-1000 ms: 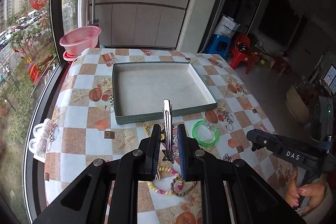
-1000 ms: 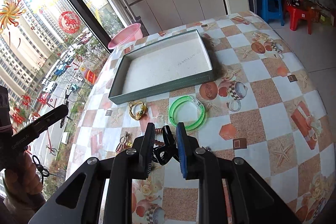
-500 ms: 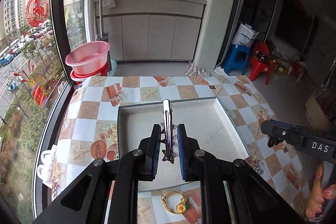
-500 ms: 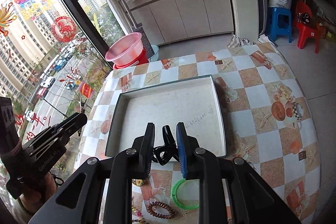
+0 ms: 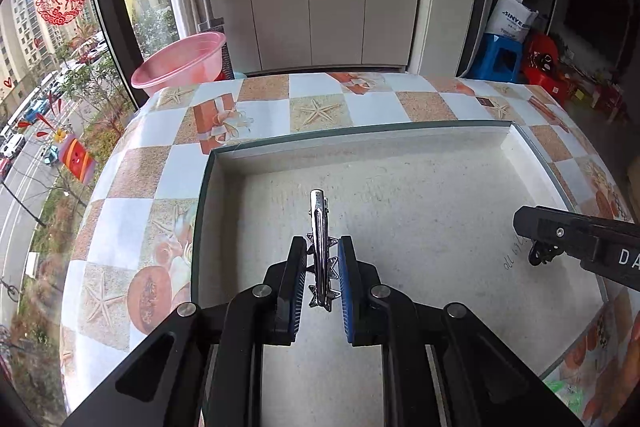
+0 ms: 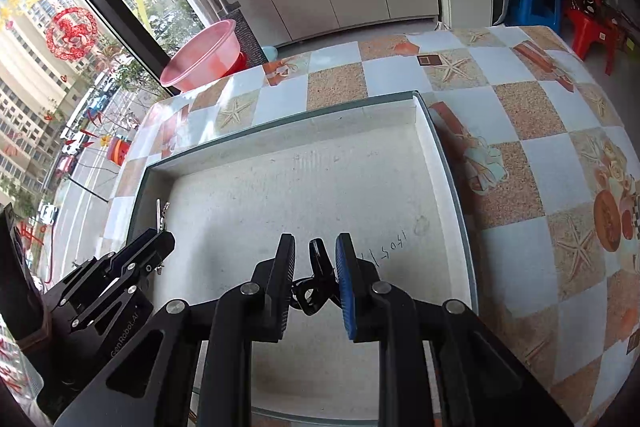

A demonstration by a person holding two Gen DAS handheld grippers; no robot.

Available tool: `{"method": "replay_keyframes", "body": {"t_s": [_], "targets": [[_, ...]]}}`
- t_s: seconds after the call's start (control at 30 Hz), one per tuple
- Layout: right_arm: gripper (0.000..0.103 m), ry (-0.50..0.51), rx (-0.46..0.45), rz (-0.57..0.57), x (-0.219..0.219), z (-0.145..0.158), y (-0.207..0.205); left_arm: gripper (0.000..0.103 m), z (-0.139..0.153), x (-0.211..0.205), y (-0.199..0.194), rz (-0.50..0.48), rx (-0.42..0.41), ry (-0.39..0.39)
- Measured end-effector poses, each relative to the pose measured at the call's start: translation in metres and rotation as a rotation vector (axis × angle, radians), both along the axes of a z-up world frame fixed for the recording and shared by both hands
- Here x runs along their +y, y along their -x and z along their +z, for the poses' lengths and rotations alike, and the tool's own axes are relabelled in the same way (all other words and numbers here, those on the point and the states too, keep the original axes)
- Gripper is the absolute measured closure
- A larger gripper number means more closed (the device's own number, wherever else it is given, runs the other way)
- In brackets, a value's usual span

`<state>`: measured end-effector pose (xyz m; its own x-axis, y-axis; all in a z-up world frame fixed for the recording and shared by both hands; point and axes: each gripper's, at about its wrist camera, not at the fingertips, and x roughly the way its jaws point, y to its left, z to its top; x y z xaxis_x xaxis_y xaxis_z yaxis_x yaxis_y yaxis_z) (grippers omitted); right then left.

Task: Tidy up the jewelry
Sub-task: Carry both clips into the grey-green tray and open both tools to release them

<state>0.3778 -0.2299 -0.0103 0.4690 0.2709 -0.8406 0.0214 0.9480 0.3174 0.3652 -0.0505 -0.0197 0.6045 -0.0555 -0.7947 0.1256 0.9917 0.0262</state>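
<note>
My left gripper (image 5: 321, 247) is shut on a silver star hair clip (image 5: 319, 231) and holds it over the left part of the shallow green-rimmed tray (image 5: 400, 131). My right gripper (image 6: 315, 247) is shut on a black hair clip (image 6: 318, 269) and holds it over the right part of the same tray (image 6: 444, 155). The tray's white floor is bare. The right gripper also shows at the right edge of the left wrist view (image 5: 536, 227), with the black clip hanging under it. The left gripper also shows at the lower left of the right wrist view (image 6: 162, 237), the silver clip sticking out of it.
The tray lies on a round table with a checkered starfish cloth (image 5: 320, 111). A pink basin (image 5: 180, 61) stands beyond the table's far left edge by the window. A green bangle (image 5: 568, 393) lies on the cloth at the near right. White cabinets stand behind.
Both grippers have moved forward from the jewelry pile at the table's near side to over the tray and lower towards its floor. Each still holds its clip.
</note>
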Motion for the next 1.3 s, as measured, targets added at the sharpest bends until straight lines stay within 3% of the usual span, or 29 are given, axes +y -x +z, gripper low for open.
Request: {"method": "replay_keyframes", "body": {"t_s": [0.3,0.37,0.4,0.43,0.47,0.67,0.7,0.73,0.77,0.8,0.83,1.0,1.1,1.23,1.3], "targets": [[0.079,0.01,0.02,-0.004,0.004,-0.023,-0.006,0.074,-0.018,-0.006,0.0,0.003,0.006,-0.073],[0.073,0.006,0.015,0.005,0.006,-0.022,-0.004,0.074,-0.017,-0.007,-0.001,0.007,0.007,-0.086],[0.061,-0.004,0.015,0.004,0.007,-0.02,-0.002,0.074,-0.016,-0.007,-0.002,0.01,0.01,-0.087],[0.042,-0.009,0.013,-0.002,0.007,-0.018,-0.002,0.074,-0.016,-0.007,-0.002,0.011,0.015,-0.081],[0.032,-0.009,0.009,-0.01,0.007,-0.016,-0.001,0.074,-0.015,-0.006,-0.002,0.01,0.018,-0.069],[0.032,-0.039,-0.04,-0.041,0.0,0.0,0.005,0.073,-0.005,-0.001,0.002,0.017,0.001,-0.024],[0.032,-0.05,-0.048,-0.052,-0.003,0.002,0.005,0.068,-0.003,-0.001,0.003,0.02,-0.004,-0.021],[0.032,-0.058,-0.052,-0.059,-0.005,0.005,0.006,0.031,0.001,-0.001,0.004,0.024,-0.011,-0.019],[0.032,-0.065,-0.057,-0.069,-0.008,0.008,0.007,0.009,0.004,0.0,0.005,0.035,-0.024,-0.021],[0.032,-0.068,-0.061,-0.075,-0.01,0.01,0.009,0.0,0.01,0.001,0.009,0.055,-0.061,-0.023],[0.032,-0.069,-0.065,-0.08,-0.012,0.013,0.01,0.0,0.017,0.002,0.013,0.062,-0.099,-0.02],[0.031,-0.058,-0.078,-0.096,-0.019,0.021,0.02,0.0,0.035,0.0,0.021,0.038,-0.108,-0.015],[0.022,-0.063,-0.083,-0.098,-0.021,0.025,0.029,0.0,0.045,0.003,0.032,0.038,-0.122,-0.01],[0.021,-0.041,-0.105,-0.081,-0.019,0.033,0.047,0.0,0.055,0.01,0.053,0.033,-0.126,0.004],[0.015,-0.022,-0.123,-0.068,-0.016,0.039,0.057,0.0,0.058,0.015,0.065,0.02,-0.123,0.021]]}}
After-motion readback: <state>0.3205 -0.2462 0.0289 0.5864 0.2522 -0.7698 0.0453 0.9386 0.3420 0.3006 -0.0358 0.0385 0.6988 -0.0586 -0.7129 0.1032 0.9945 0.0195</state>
